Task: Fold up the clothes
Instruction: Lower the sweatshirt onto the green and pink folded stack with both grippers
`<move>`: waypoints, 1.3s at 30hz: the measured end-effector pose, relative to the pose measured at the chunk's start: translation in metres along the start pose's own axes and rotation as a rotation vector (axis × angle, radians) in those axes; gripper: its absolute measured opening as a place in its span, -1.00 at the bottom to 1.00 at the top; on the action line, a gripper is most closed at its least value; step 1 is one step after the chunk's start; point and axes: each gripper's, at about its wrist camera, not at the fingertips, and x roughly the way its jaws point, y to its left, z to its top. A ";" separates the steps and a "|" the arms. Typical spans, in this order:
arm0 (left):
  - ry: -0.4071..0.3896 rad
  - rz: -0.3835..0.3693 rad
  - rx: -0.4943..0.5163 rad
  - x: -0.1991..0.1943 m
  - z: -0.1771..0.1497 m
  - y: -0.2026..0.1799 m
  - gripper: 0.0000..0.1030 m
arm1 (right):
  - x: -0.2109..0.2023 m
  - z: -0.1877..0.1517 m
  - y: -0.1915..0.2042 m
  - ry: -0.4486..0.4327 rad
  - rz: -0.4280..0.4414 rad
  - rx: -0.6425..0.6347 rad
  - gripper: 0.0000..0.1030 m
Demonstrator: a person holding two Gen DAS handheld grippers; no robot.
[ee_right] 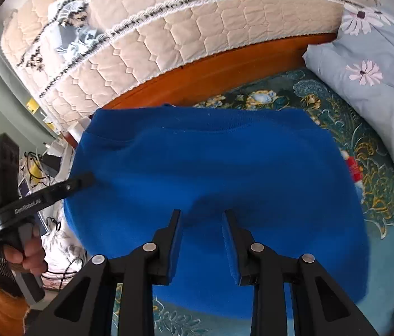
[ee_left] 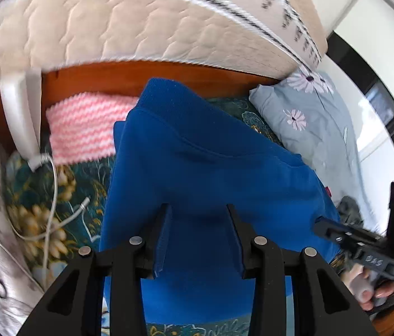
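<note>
Right wrist view: blue garment (ee_right: 211,173) on floral bedspread (ee_right: 365,168), below quilted mattress (ee_right: 169,36).

The blue garment (ee_left: 211,173) hides most of the floral bedspread (ee_left: 37,196) beneath it, and its near edge is covered by the left tool (ee_left: 199,238). Beside the garment, the pink knit (ee_left: 85,128) is half covered. The mattress (ee_left: 129,25) behind it is motion-blurred.

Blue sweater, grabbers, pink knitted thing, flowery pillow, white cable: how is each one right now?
Blue sweater: folded, lying on the bedspread.
Left gripper: open, empty.
Right gripper: open, empty.
Pink knitted piece: lying partly under the sweater.
Pillow: lying beside the sweater.
White cable: loose, unplugged.
</note>
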 end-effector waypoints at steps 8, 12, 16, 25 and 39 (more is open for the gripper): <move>0.016 -0.021 -0.043 0.022 0.004 0.014 -0.24 | 0.028 0.021 0.005 0.004 0.008 0.043 -0.36; 0.025 -0.023 -0.061 0.031 0.005 0.019 -0.24 | 0.039 0.026 0.008 0.013 -0.005 0.053 -0.36; 0.027 0.006 -0.047 0.035 0.004 0.017 -0.24 | 0.046 0.029 0.009 0.019 -0.030 0.063 -0.36; -0.004 0.021 -0.105 0.015 0.000 0.009 -0.24 | 0.022 0.023 0.022 -0.050 -0.040 0.074 -0.37; 0.004 0.075 0.000 -0.027 -0.076 -0.046 -0.11 | -0.020 -0.071 0.070 -0.090 0.022 0.034 -0.36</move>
